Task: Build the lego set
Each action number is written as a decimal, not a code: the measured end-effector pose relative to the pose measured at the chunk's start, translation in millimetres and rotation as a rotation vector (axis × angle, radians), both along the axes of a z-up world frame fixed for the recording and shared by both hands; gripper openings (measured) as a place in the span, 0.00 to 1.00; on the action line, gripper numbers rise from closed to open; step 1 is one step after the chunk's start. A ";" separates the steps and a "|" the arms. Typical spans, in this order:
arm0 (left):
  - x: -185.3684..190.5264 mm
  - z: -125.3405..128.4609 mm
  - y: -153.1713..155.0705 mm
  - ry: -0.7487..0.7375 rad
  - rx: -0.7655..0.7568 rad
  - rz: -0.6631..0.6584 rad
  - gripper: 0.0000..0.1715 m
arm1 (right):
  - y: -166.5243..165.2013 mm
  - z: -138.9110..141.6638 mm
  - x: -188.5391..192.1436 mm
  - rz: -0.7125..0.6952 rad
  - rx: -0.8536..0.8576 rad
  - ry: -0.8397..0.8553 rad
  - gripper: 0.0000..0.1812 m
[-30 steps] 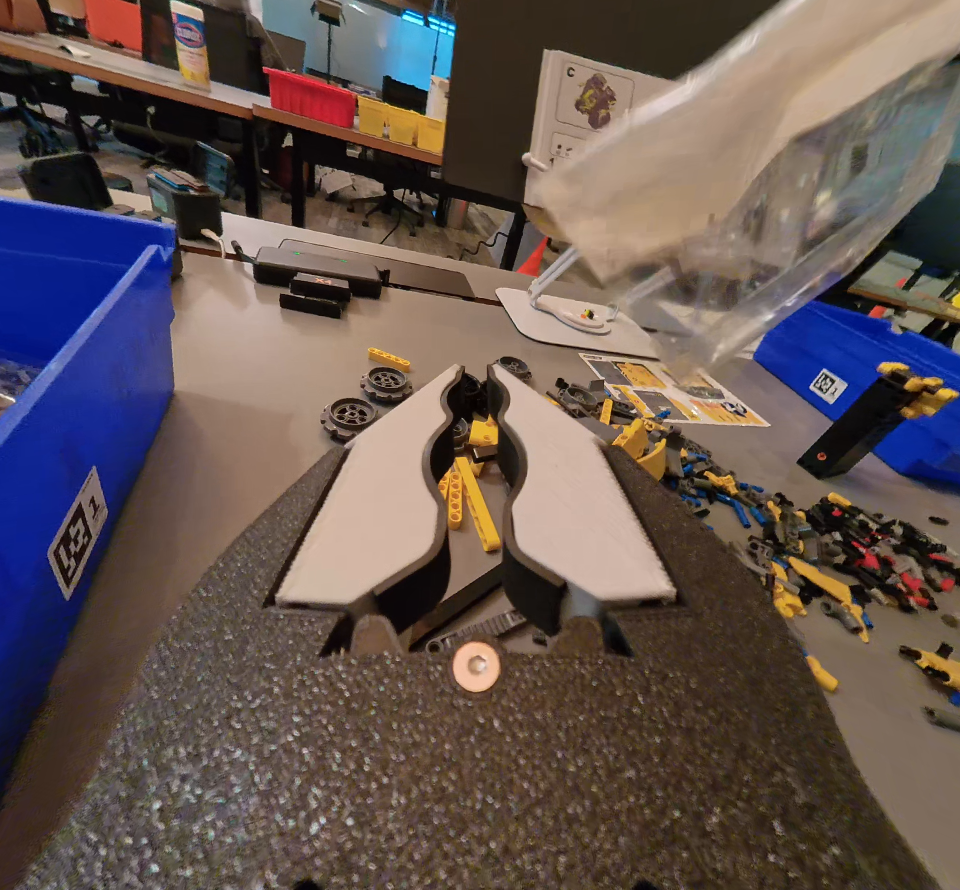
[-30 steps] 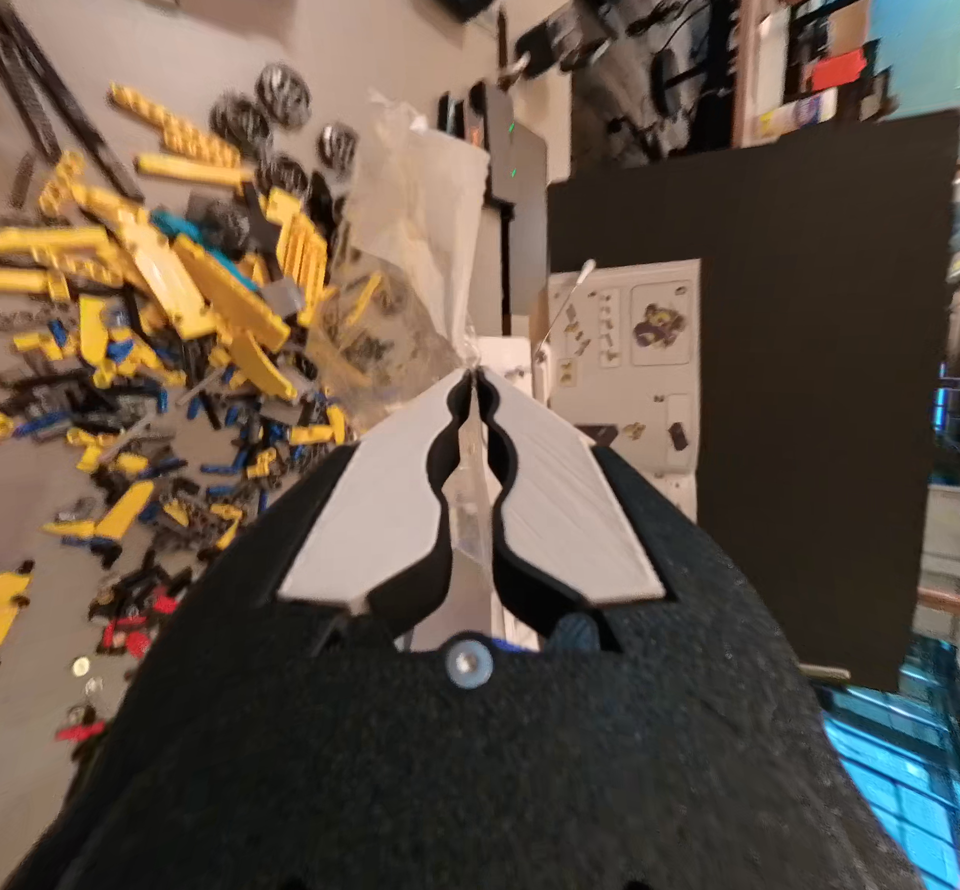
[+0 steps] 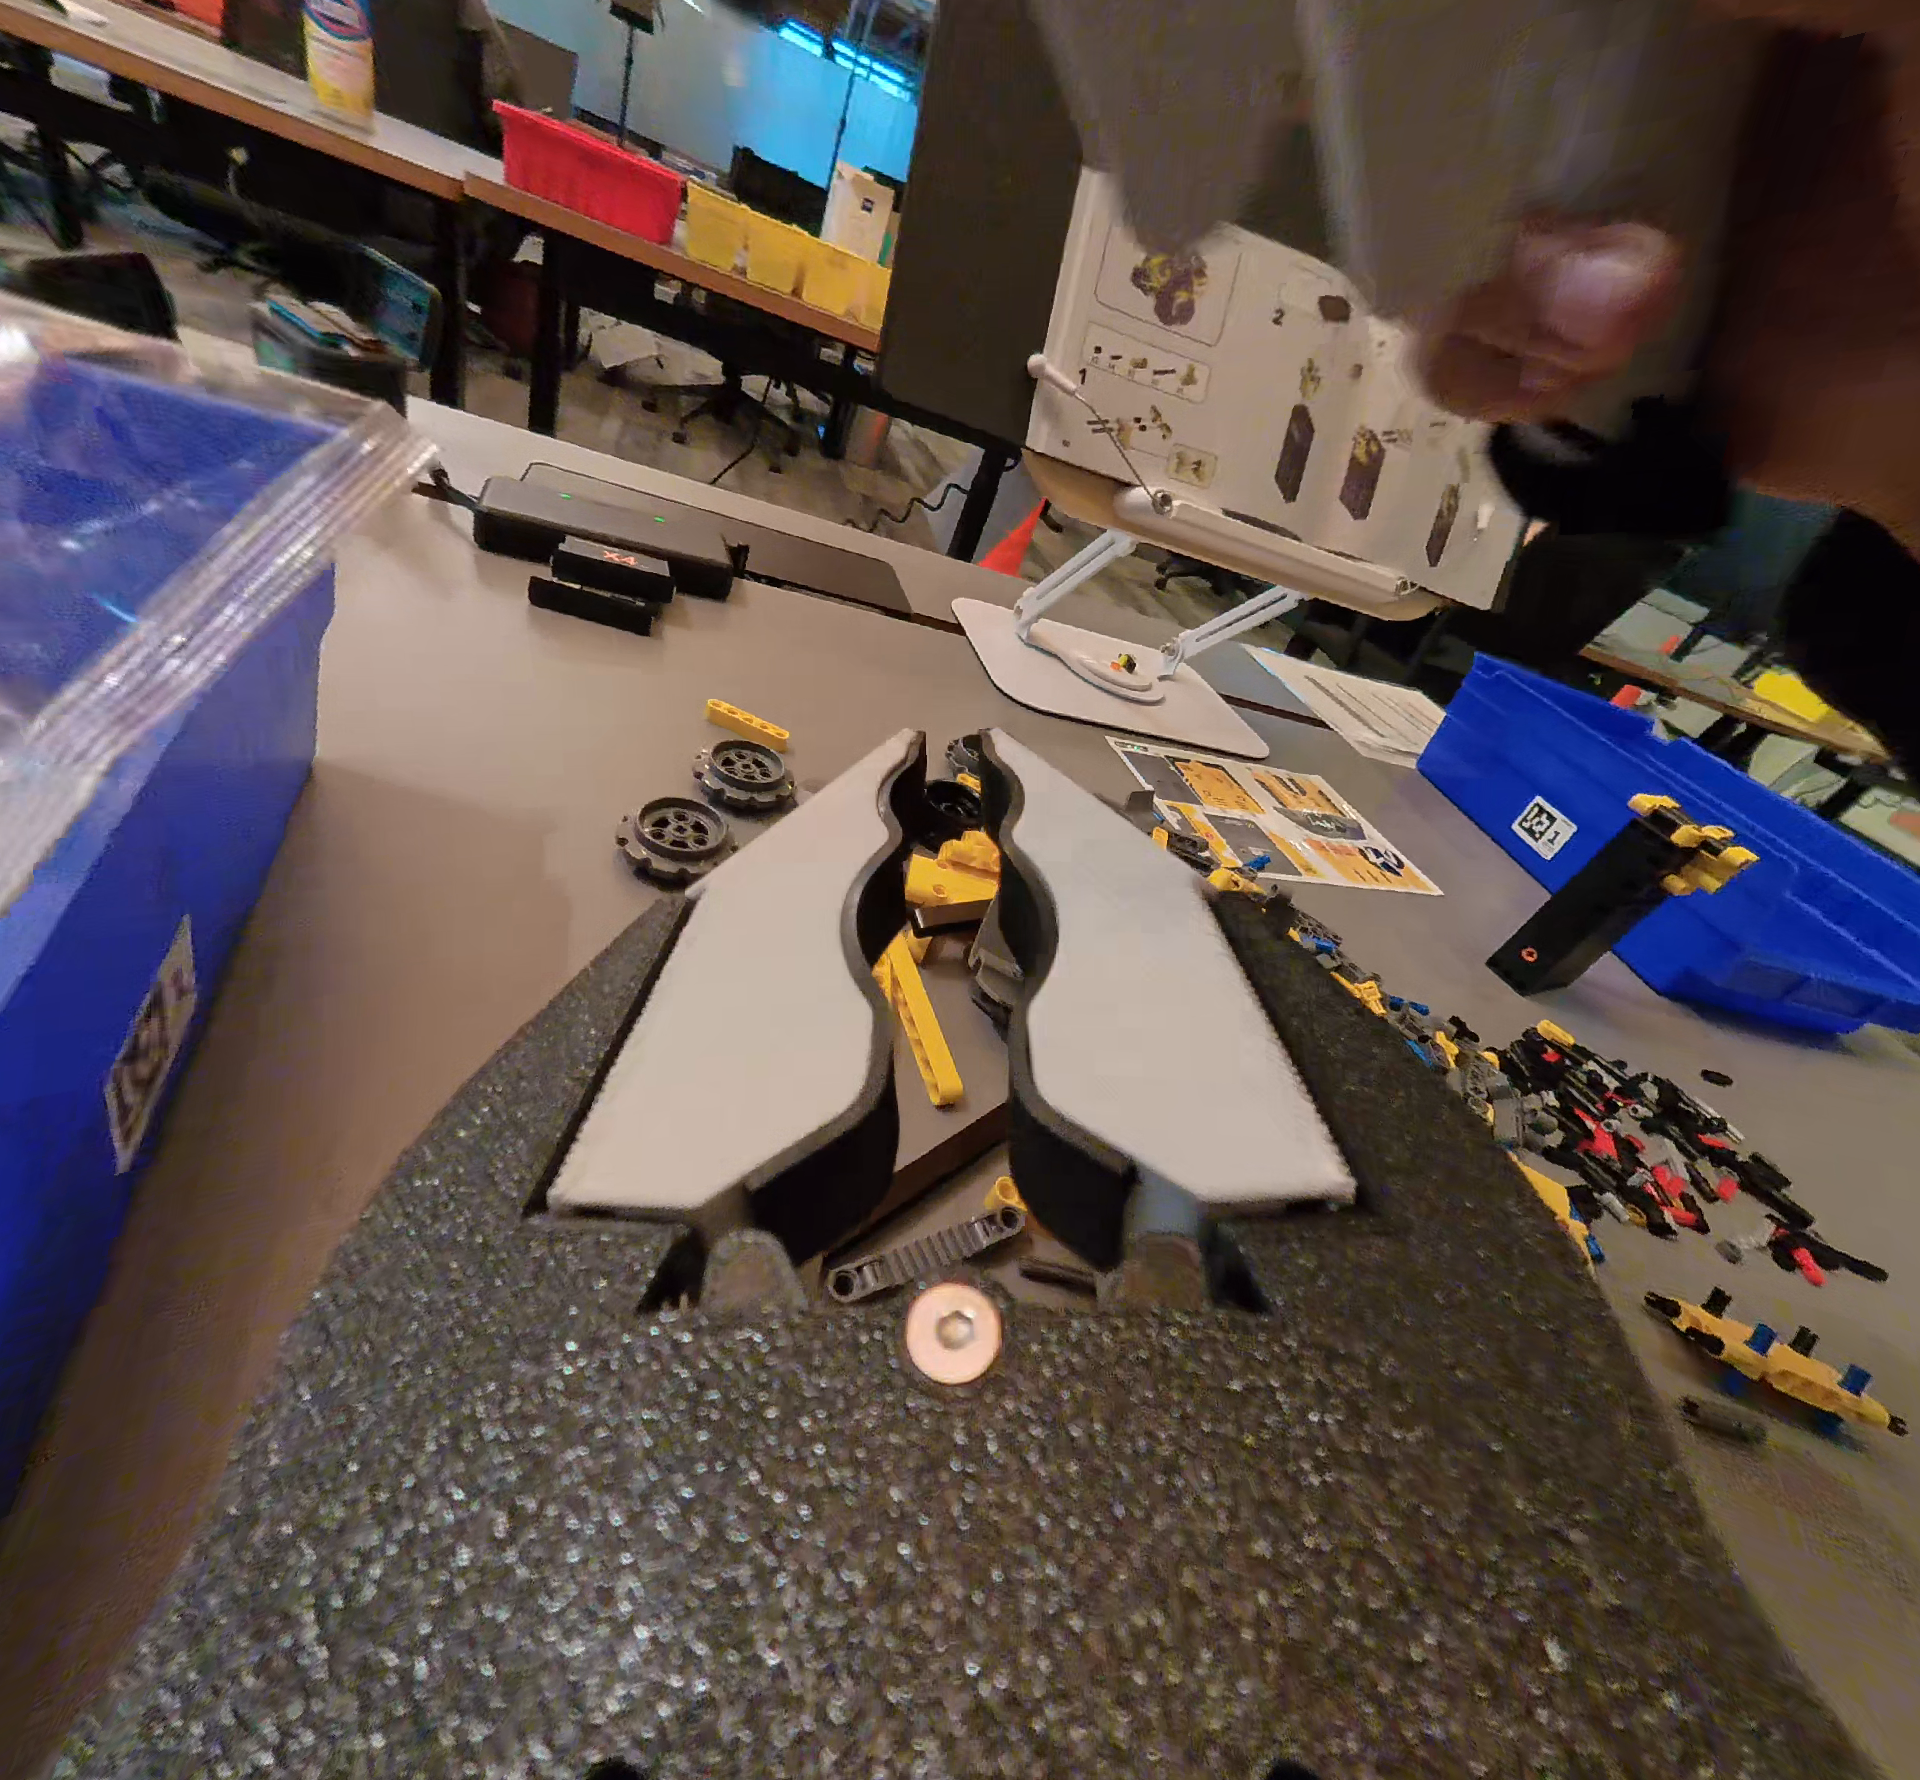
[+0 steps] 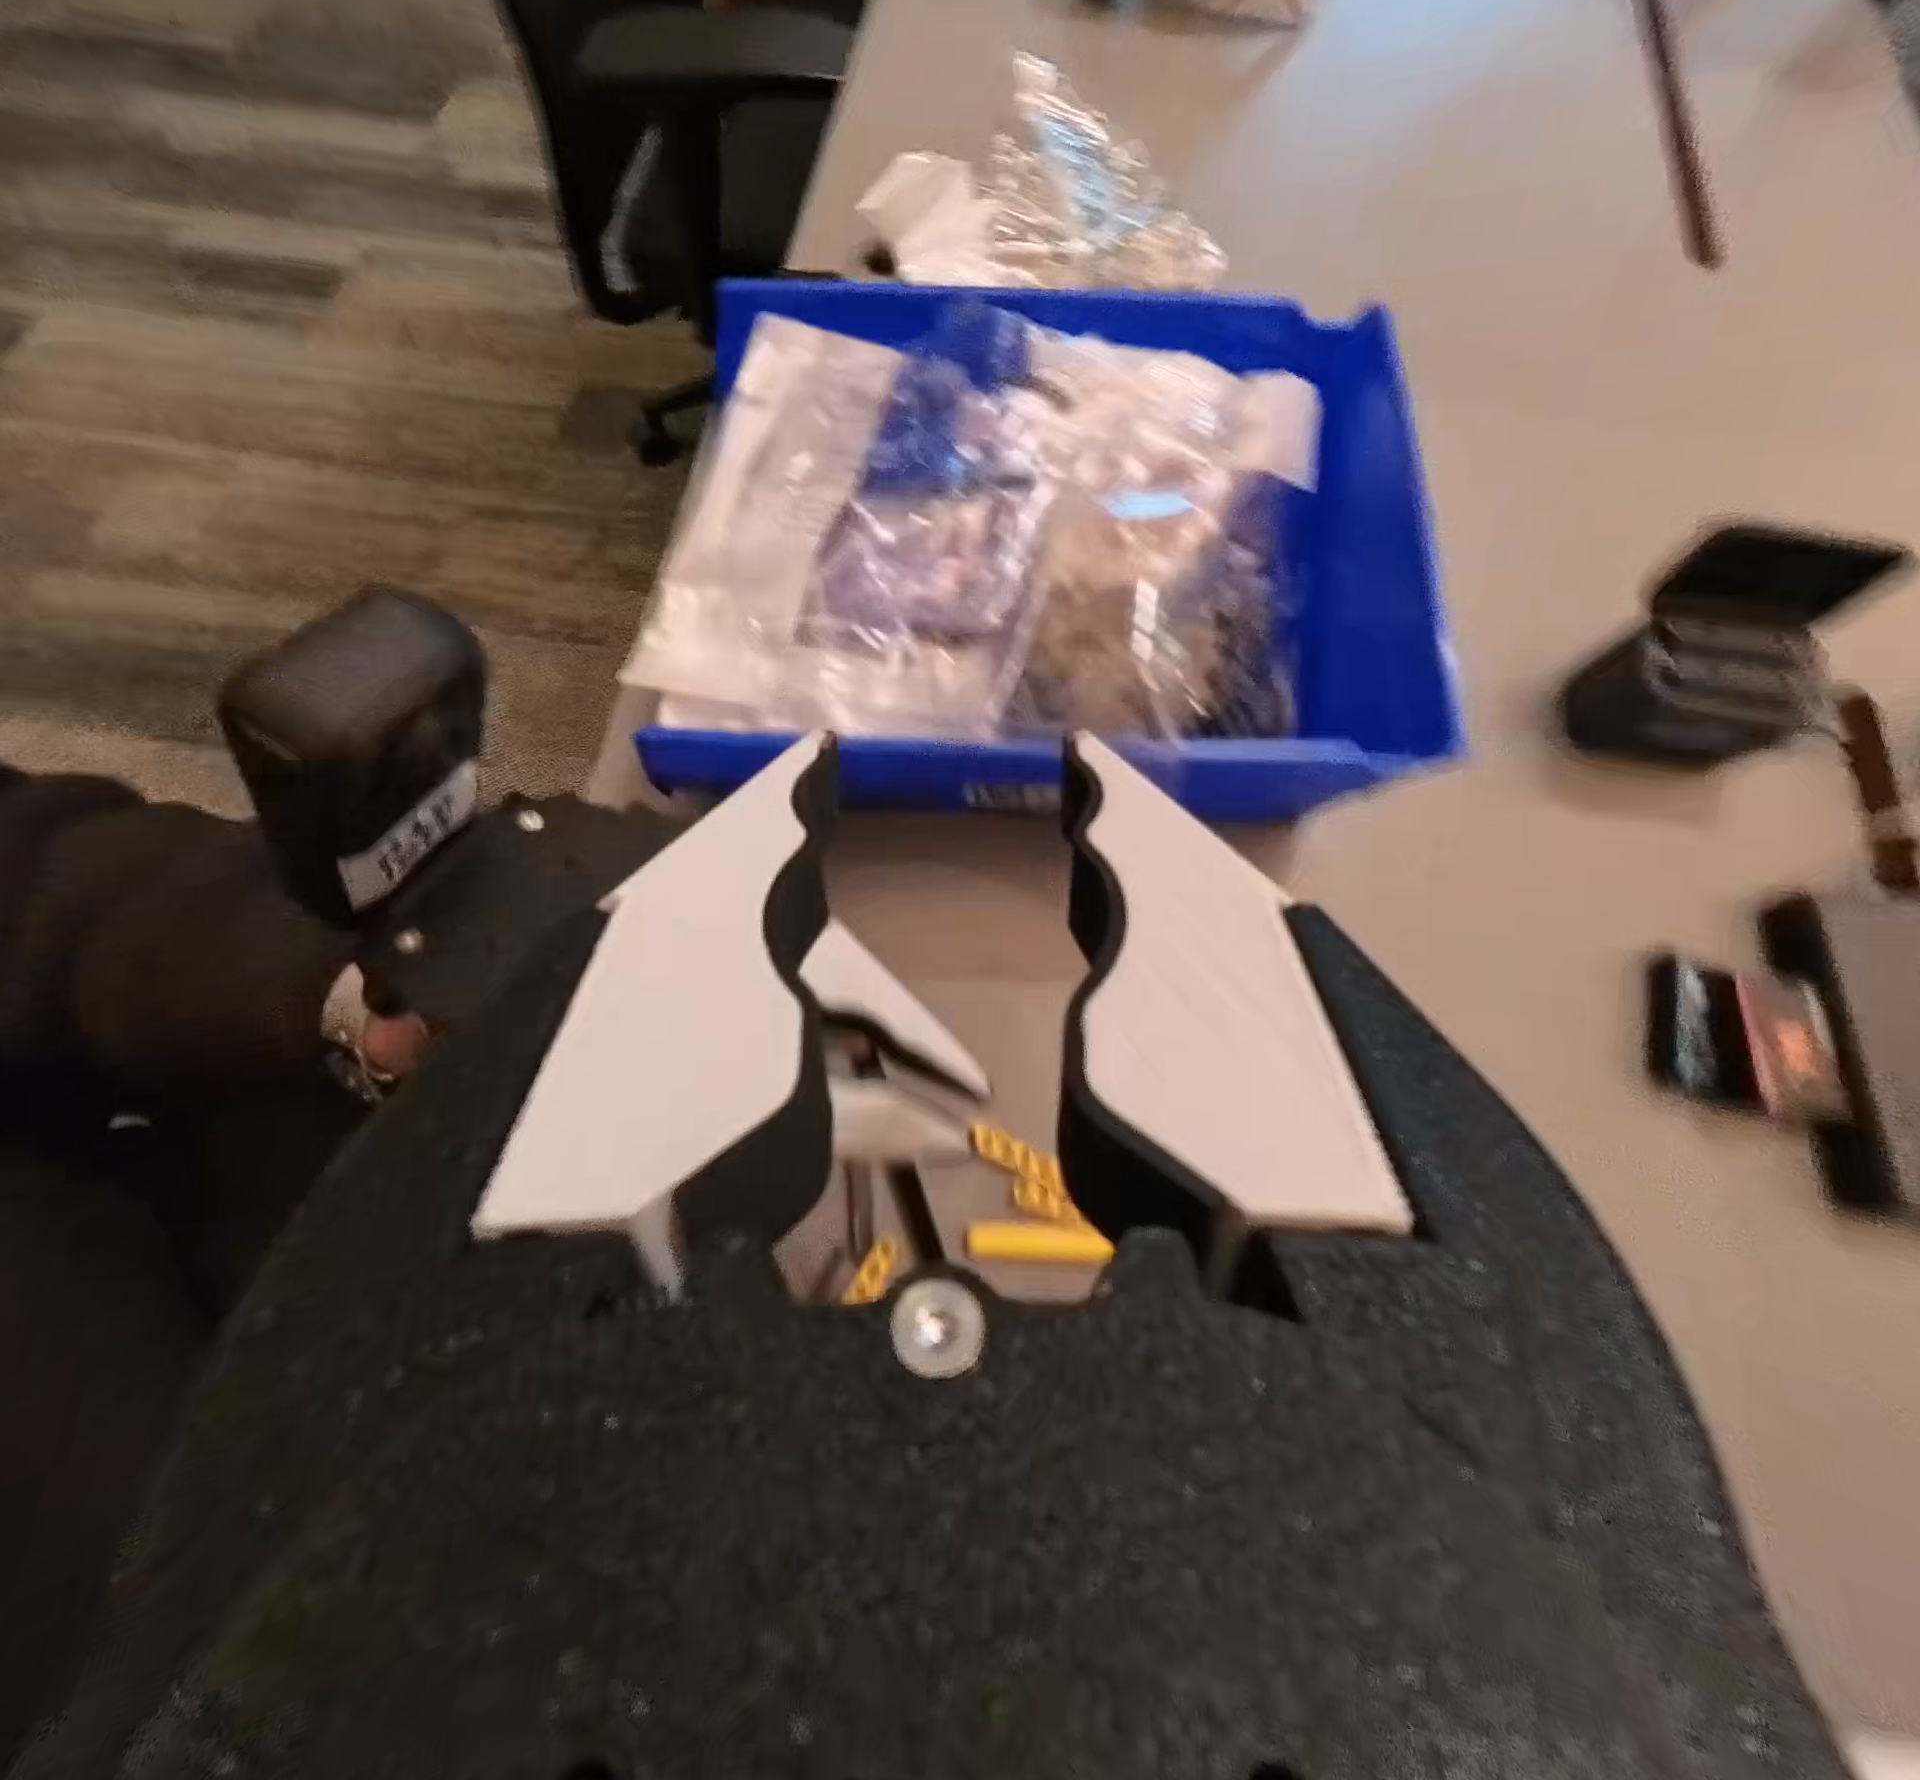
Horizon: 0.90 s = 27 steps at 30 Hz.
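**Q:** Item one, left jaws?

**A:** My left gripper (image 3: 951, 743): parted by a narrow gap, nothing between them; it hangs above the grey table (image 3: 468, 743). Seen through the gap, a yellow beam (image 3: 920, 1034) lies flat below, long axis close to 12–6, far end tipped slightly toward 11. Two black wheels (image 3: 675, 837) lie at 10 o'clock, just beside the left fingertip. The loose pile of parts (image 3: 1621, 1128) spreads from 2 to 4 o'clock.

**Q:** Item two, right jaws?

**A:** My right gripper (image 4: 951, 764): spread wide, empty. A blue bin (image 4: 1382, 525) is dead ahead at 12 o'clock, its near wall running 9–3 just beyond my fingertips; it is filled with clear plastic bags (image 4: 987, 535). The view is blurred, so I cannot tell the height above the rim. This is the gripper nearer that bin.

**Q:** Surface and room?

**A:** In the left wrist view, a blue bin wall (image 3: 156, 899) is at 9 o'clock with a clear bag edge (image 3: 156, 587) over it. A sticker sheet (image 3: 1268, 826) is at 1 o'clock. An instruction booklet (image 3: 1247, 380) on a white stand is farther out at 1, and a second blue bin (image 3: 1662, 847) is at 3. A blurred hand (image 3: 1548, 317) shows high at 2. Beyond are long desks with red and yellow tubs.
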State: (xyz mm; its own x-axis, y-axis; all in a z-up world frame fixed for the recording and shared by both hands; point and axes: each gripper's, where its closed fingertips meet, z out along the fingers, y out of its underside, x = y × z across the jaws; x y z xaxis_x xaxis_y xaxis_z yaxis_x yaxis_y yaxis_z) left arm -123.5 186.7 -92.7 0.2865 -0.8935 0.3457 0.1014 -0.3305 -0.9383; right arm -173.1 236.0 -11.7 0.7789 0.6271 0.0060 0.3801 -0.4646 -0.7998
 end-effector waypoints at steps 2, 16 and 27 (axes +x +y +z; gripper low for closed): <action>-6.6 2.8 8.8 0.006 0.009 0.027 0.05 | -29.7 9.1 29.6 -0.095 0.045 0.008 0.24; 43.7 -23.9 -124.2 0.261 0.156 -0.472 0.06 | -317.7 -92.0 163.0 -0.620 0.315 0.036 0.23; 78.3 -74.4 -225.3 0.497 0.284 -0.670 0.06 | -372.4 -192.3 130.2 -0.573 0.005 0.024 0.23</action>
